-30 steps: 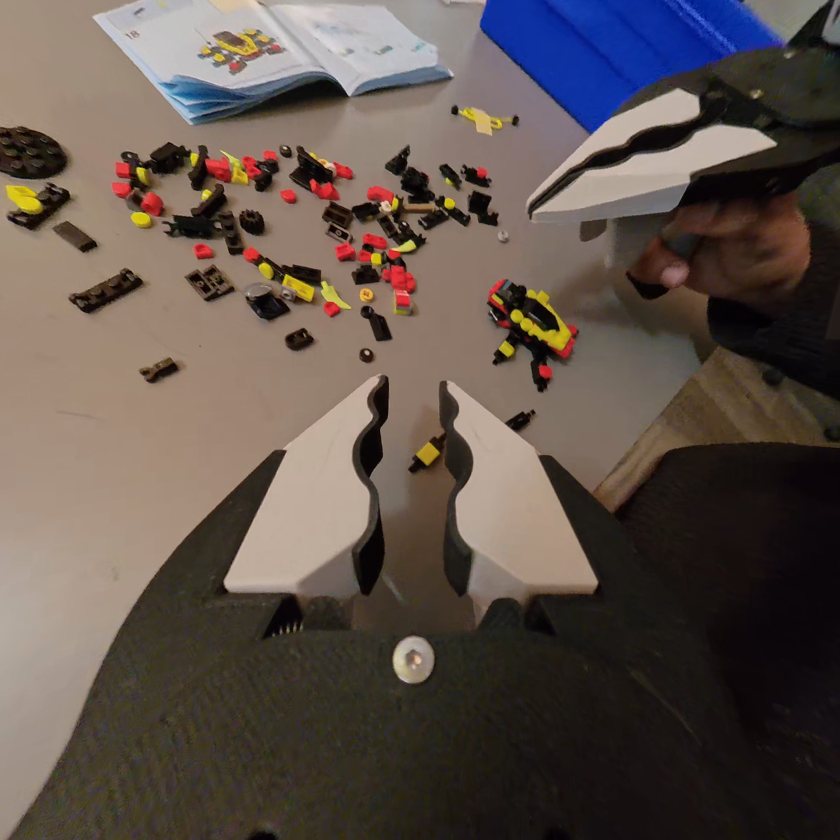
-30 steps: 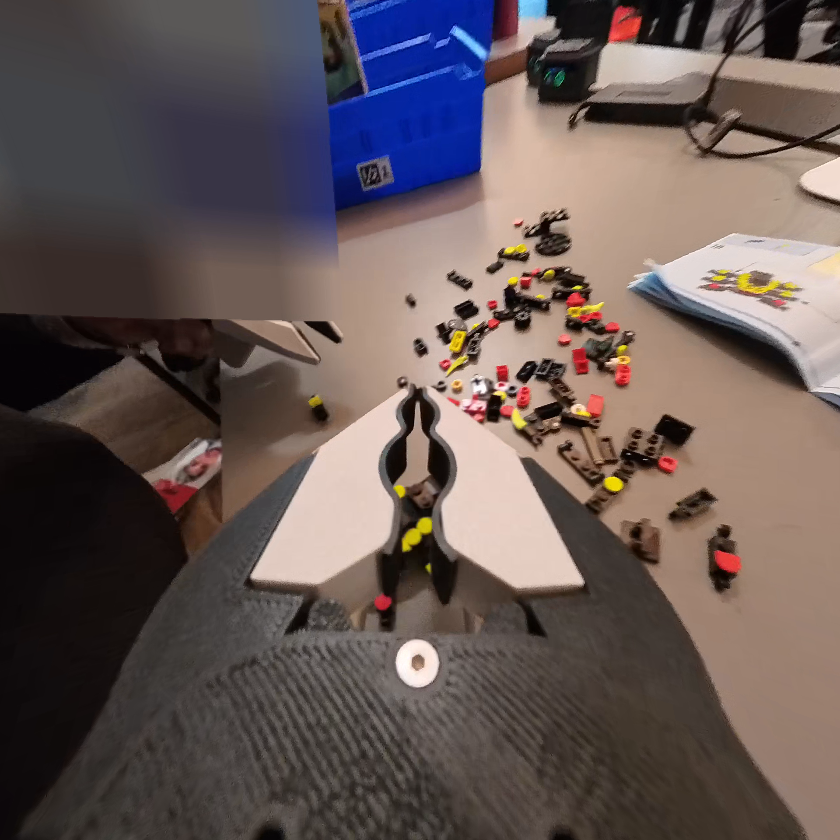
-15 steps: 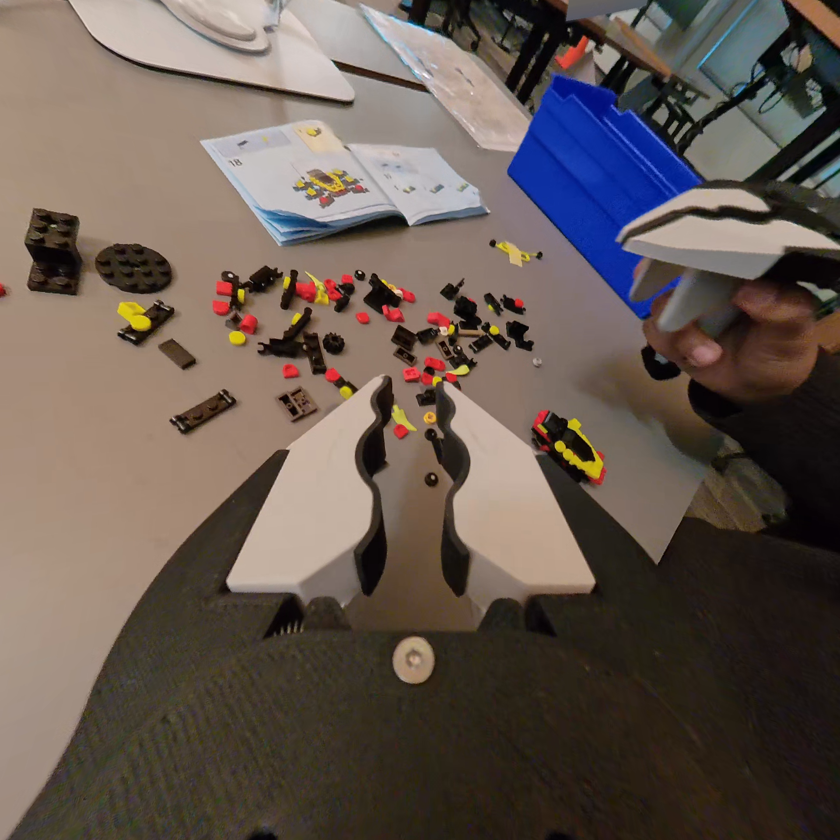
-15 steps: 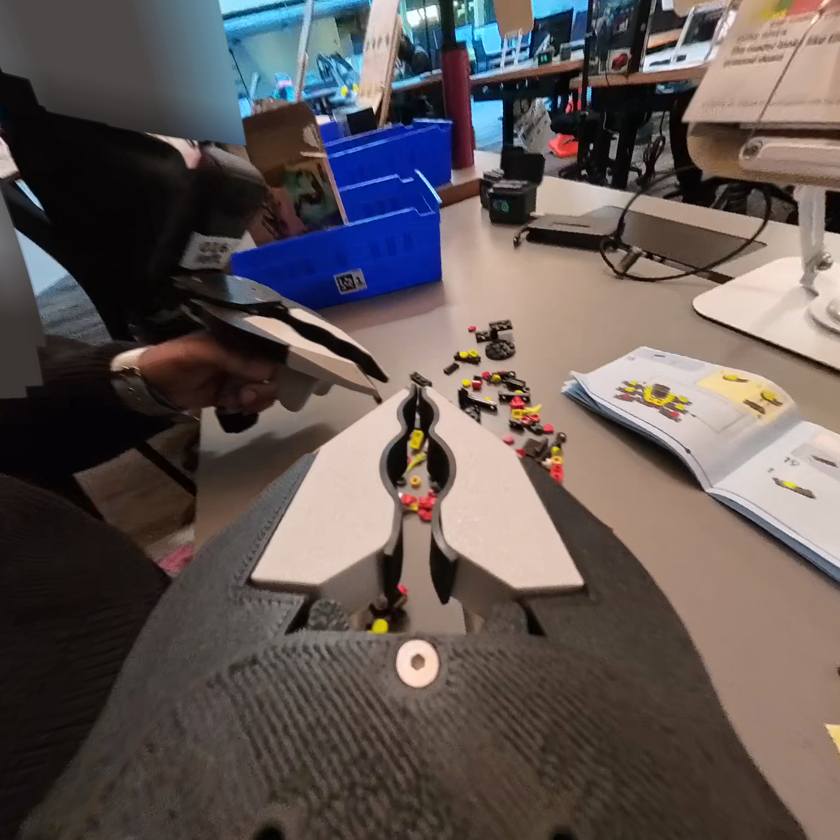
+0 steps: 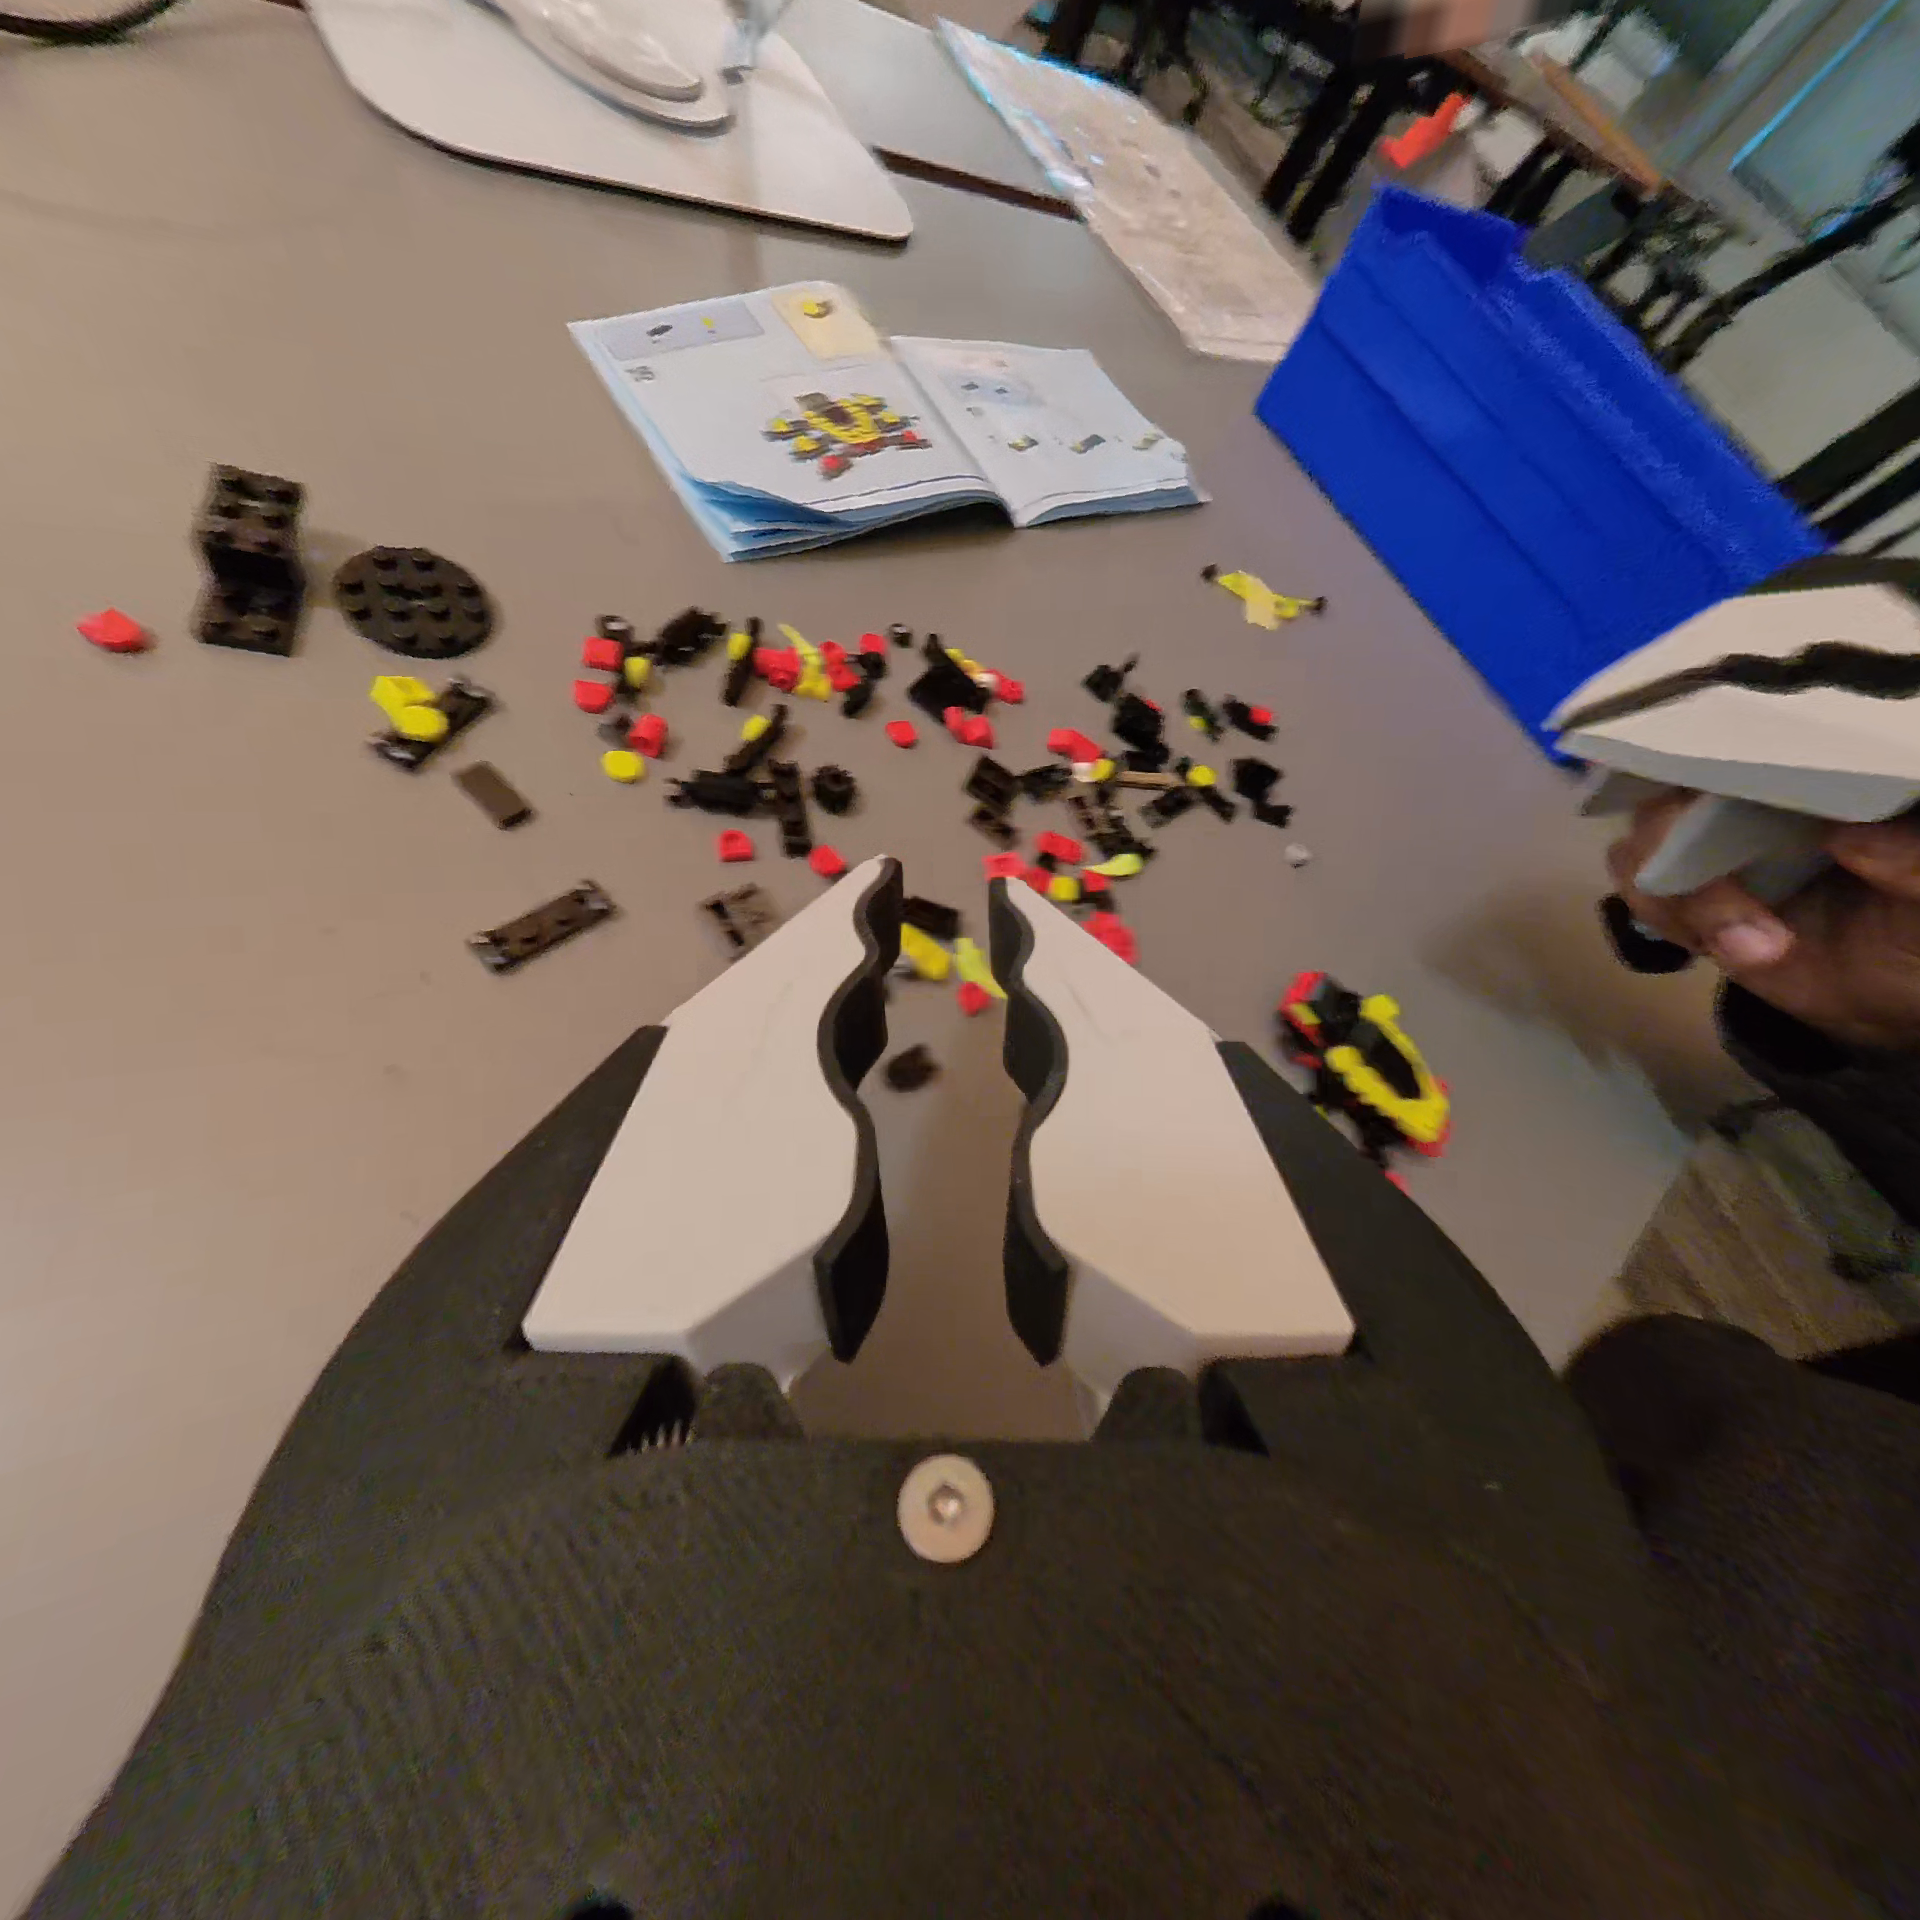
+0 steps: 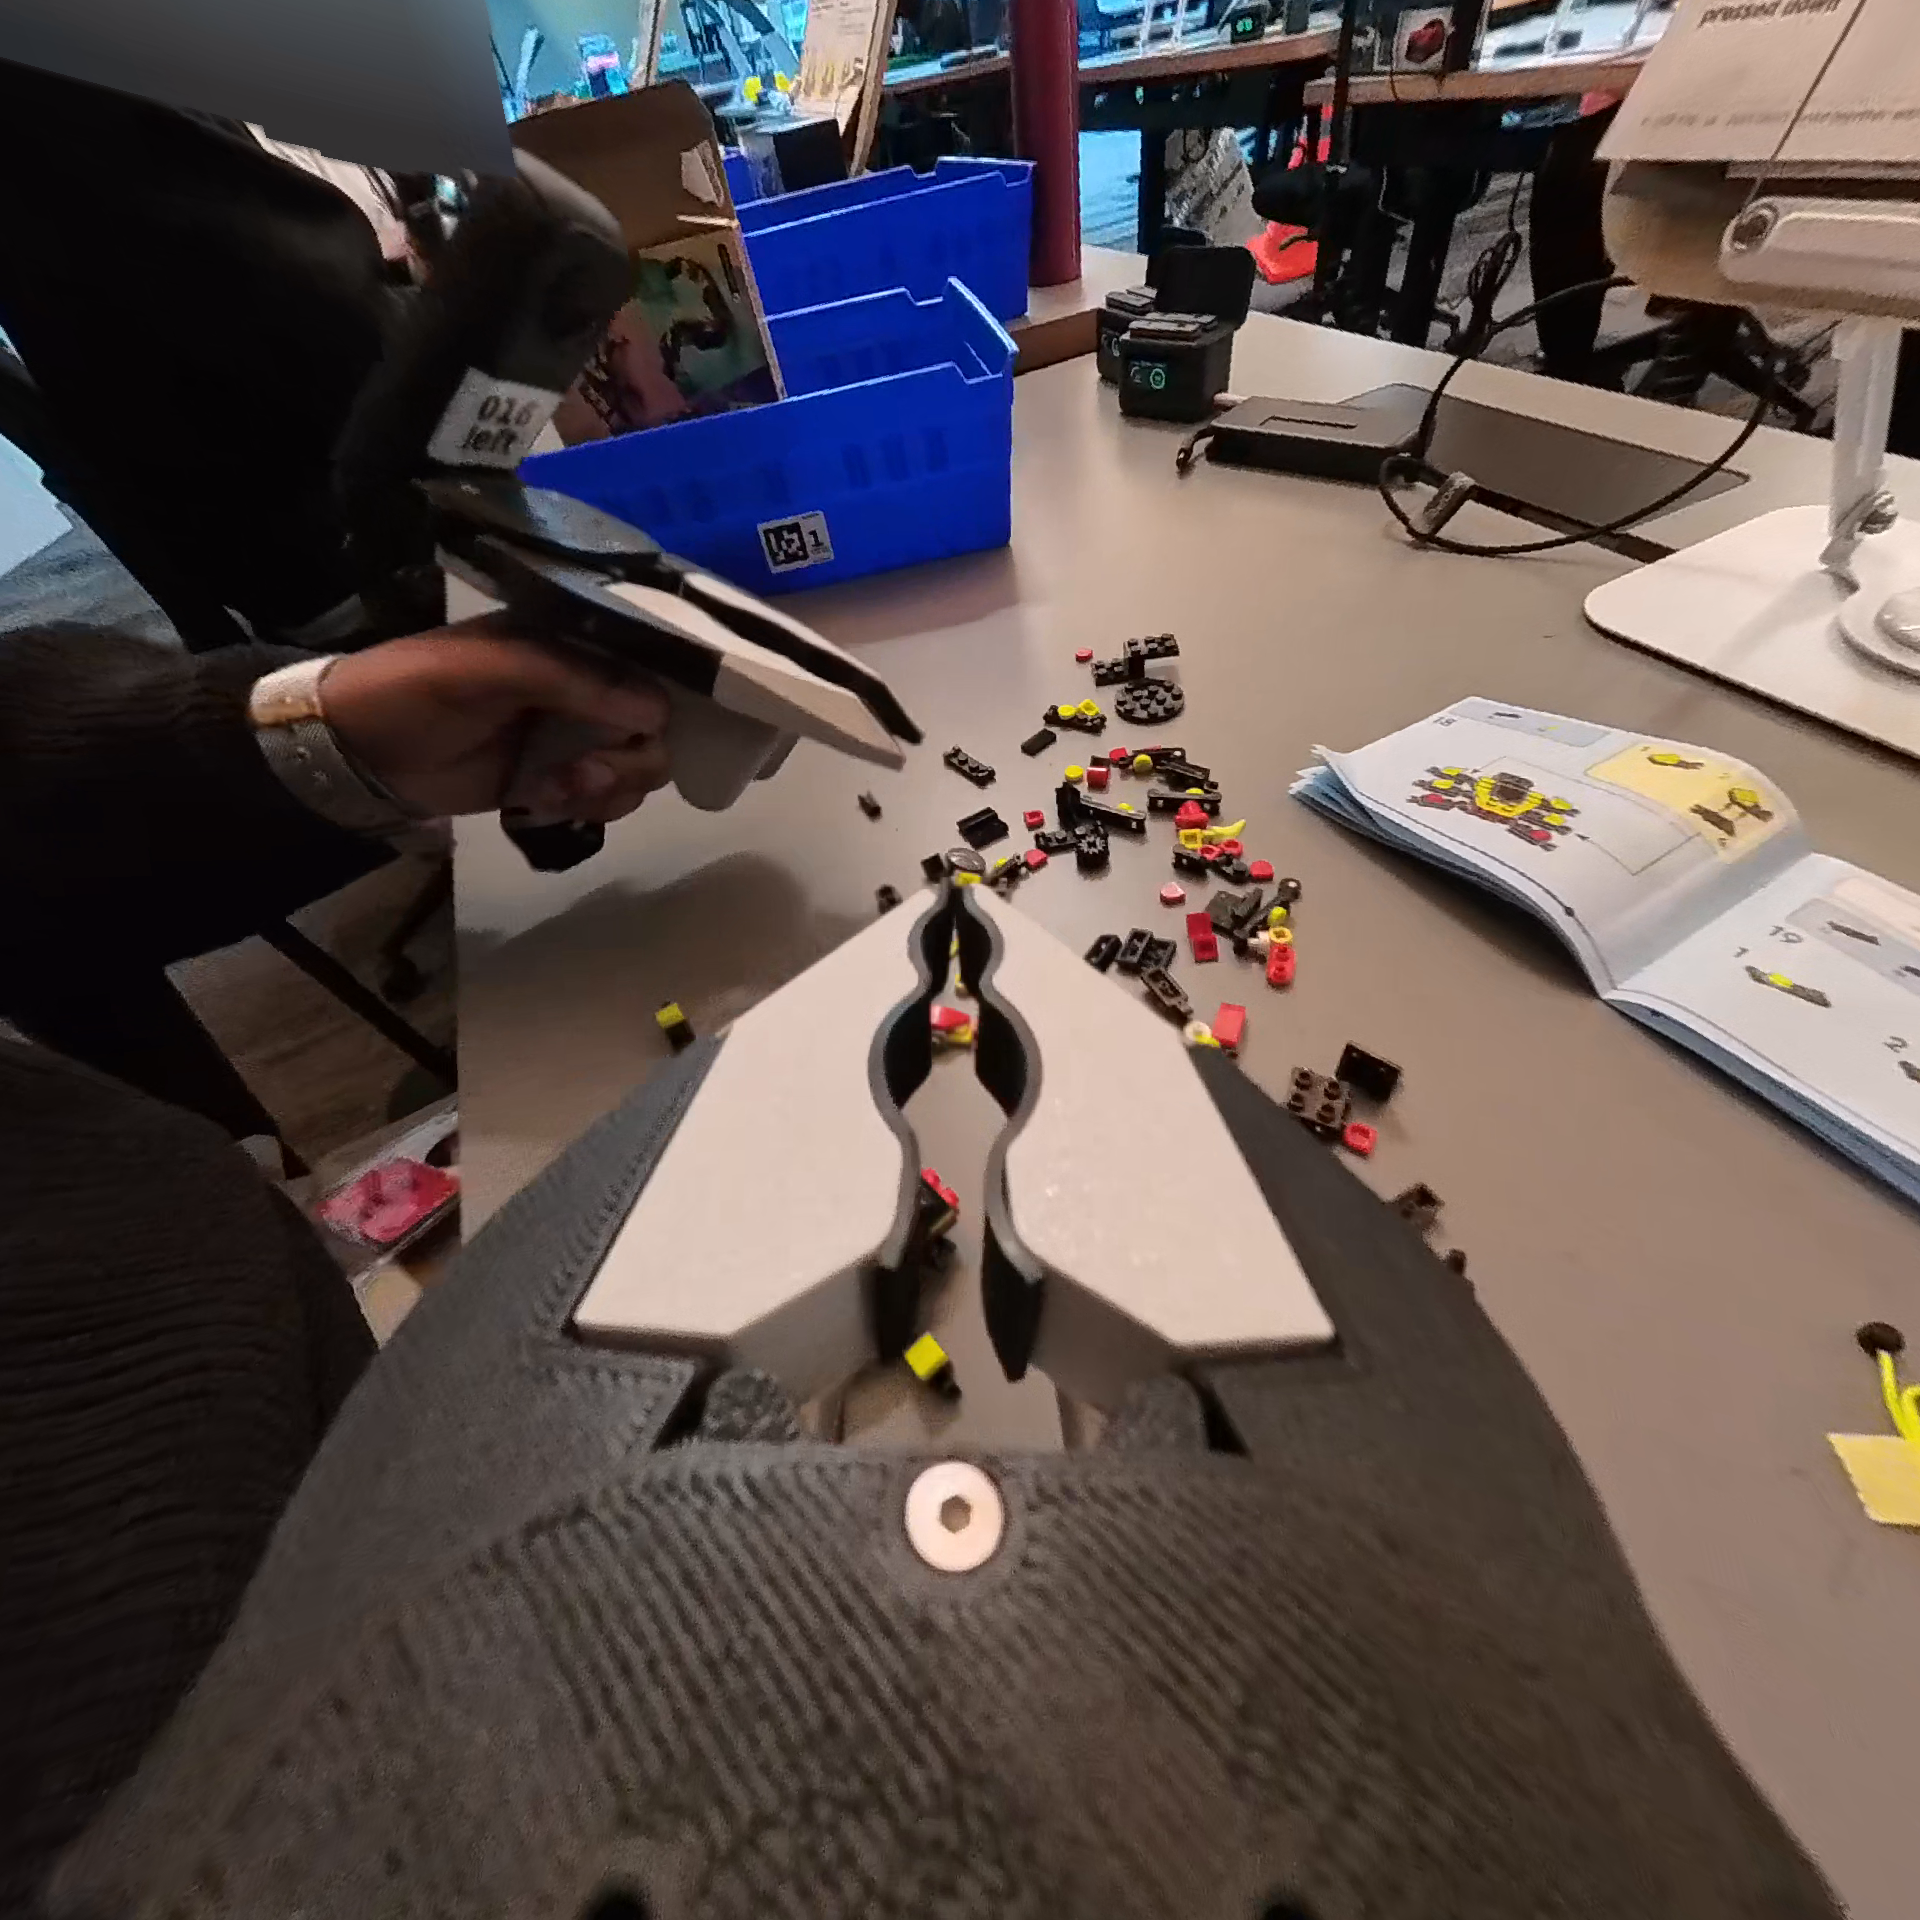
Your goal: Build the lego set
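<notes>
- Left tool [image 5: 940,902] — fingers parted by a clear gap, nothing between them; it hovers above the near edge of the loose bricks [image 5: 935,748], judged to be choosing a piece.
- Right tool [image 6: 961,899] — tips all but meeting, only the wavy slot between them; pieces seen through the slot lie on the counter below, so it grips nothing. Held off at the counter's edge, probably waiting its turn.
- Loose bricks — black, red and yellow, scattered in one layer mid-counter, likely so each shape can be told apart.
- Part-built model [image 5: 1366,1070] — yellow, black and red, alone near the counter edge, apart from the scatter and beside the right tool; judged the work in hand.
- Instruction booklet [image 5: 883,416] — lying open beyond the bricks, pages facing the builder for reference; print too small to give.
- Blue bin [image 6: 831,457] — at the counter's far side; bears a square coded sticker.
- Left tool body — carries a white tag; wording withheld.
- Counter [image 5: 260,987] — grey.
</notes>
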`<state>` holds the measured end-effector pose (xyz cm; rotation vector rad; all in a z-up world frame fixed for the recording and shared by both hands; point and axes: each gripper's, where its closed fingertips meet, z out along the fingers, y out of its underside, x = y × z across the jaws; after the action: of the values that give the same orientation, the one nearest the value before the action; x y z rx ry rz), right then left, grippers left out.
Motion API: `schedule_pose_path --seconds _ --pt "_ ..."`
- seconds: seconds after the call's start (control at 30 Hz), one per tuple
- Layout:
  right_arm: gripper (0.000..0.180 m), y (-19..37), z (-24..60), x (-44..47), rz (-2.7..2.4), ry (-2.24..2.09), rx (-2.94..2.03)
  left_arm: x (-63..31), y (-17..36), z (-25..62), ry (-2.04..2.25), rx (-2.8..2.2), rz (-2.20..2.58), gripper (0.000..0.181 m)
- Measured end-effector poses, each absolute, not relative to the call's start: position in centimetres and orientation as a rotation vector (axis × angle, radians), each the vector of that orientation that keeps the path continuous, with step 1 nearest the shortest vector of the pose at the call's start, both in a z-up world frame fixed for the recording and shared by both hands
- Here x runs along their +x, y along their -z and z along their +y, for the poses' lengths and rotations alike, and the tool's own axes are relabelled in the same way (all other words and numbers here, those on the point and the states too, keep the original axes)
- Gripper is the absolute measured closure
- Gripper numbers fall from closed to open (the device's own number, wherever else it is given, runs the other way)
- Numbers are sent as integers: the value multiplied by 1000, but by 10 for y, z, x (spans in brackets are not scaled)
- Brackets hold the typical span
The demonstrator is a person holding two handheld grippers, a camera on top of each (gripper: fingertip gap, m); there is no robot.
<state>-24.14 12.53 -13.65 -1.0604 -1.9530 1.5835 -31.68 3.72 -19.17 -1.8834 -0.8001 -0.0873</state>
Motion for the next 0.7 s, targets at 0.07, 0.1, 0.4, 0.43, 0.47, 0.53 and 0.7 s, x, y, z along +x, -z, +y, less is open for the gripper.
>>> schedule_pose_path --seconds 0.07,0.1,0.4,0.43,0.47,0.53,0.7 --pt "180 141 130 -241 -1958 -1566 -1069 -339 197 24 -21 -1927 -810 166" --pt "180 144 132 -240 -1961 -1561 -1077 -351 197 16 -63 -1924 -824 166" --pt "180 158 143 -242 -1972 -1579 -1147 -374 206 12 168 -1823 -978 165" --pt "180 158 143 -242 -1973 -1581 -1148 -374 207 13 163 -1832 -976 165" --pt "180 159 143 -242 -1975 -1583 -1148 -373 207 13 159 -1835 -972 165" --pt "180 160 143 -242 -1983 -1584 -1150 -371 206 15 172 -1831 -963 165" --pt "180 165 140 -244 -1999 -1598 -1164 -358 208 22 253 -1846 -937 165"
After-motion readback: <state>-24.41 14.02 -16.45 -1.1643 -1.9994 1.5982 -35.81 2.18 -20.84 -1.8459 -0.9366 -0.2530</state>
